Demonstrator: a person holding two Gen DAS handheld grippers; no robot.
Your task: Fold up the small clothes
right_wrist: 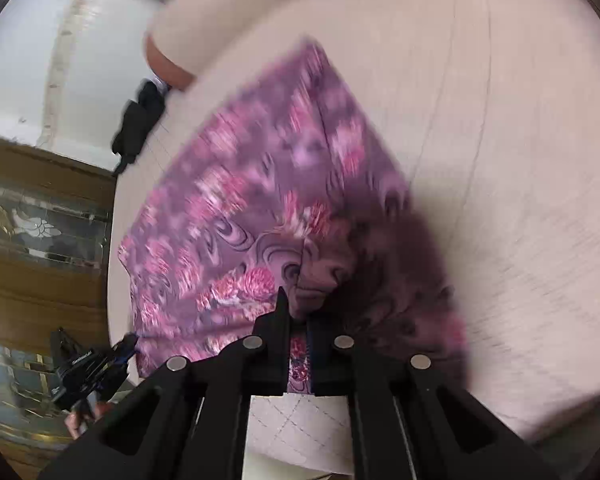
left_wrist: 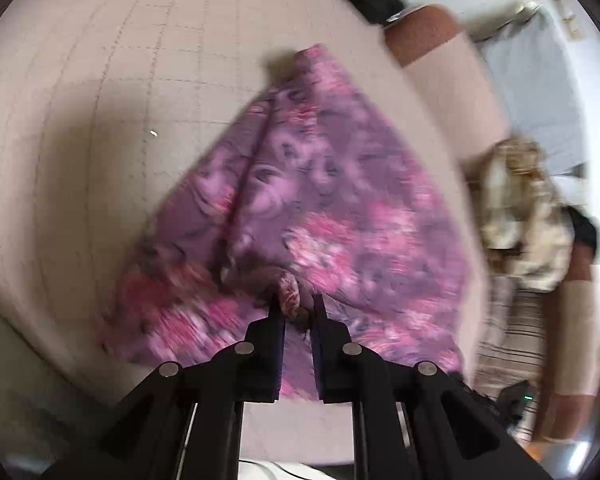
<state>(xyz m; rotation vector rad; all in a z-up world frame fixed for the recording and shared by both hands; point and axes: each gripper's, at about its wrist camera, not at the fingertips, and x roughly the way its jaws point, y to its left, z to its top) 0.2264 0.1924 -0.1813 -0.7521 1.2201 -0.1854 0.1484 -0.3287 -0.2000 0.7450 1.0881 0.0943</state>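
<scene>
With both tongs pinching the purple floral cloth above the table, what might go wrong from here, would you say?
1. Each of the tongs, left and right, seems to grip only a small bunched pinch of the floral cloth, so an edge could slip free.
2. The cloth hangs creased, so a fold laid now might come out uneven.
3. The clothes pile lies close by on the table and could snag.
</scene>
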